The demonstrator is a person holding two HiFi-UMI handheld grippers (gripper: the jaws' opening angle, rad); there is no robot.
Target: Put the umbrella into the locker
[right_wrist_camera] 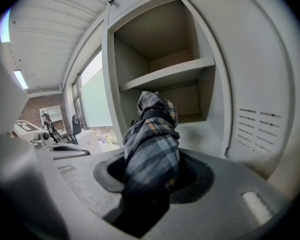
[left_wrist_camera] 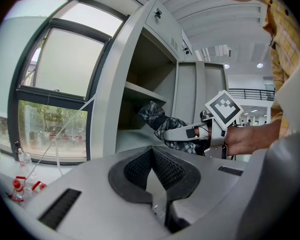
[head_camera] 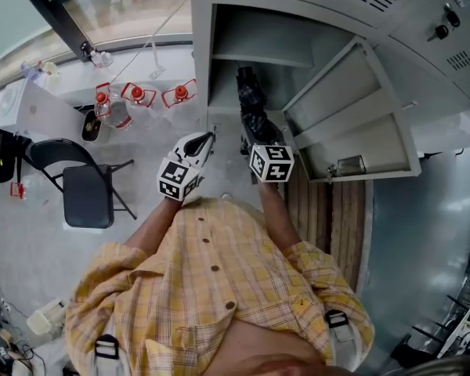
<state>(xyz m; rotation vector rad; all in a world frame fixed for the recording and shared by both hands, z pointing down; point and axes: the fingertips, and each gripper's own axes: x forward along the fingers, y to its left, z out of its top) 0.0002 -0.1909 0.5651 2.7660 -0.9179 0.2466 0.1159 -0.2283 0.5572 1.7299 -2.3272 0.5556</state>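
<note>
A folded plaid umbrella (head_camera: 253,108) points toward the open grey locker (head_camera: 243,34), its far end at the lower compartment's mouth. My right gripper (head_camera: 260,137) is shut on the umbrella (right_wrist_camera: 152,139), which fills the space between its jaws and reaches toward the locker's shelf (right_wrist_camera: 165,76). In the left gripper view the umbrella (left_wrist_camera: 162,126) sticks out of the right gripper (left_wrist_camera: 190,133) in front of the locker (left_wrist_camera: 140,91). My left gripper (head_camera: 206,141) hangs just left of the locker's frame, apart from the umbrella. Its pads (left_wrist_camera: 140,166) meet at the tip with nothing between them.
The locker's door (head_camera: 360,116) stands swung open to the right. A black folding chair (head_camera: 82,186) is on the floor at the left, with red-capped bottles (head_camera: 137,94) and a white box (head_camera: 31,112) by the window. Wooden slats (head_camera: 329,210) lie under the door.
</note>
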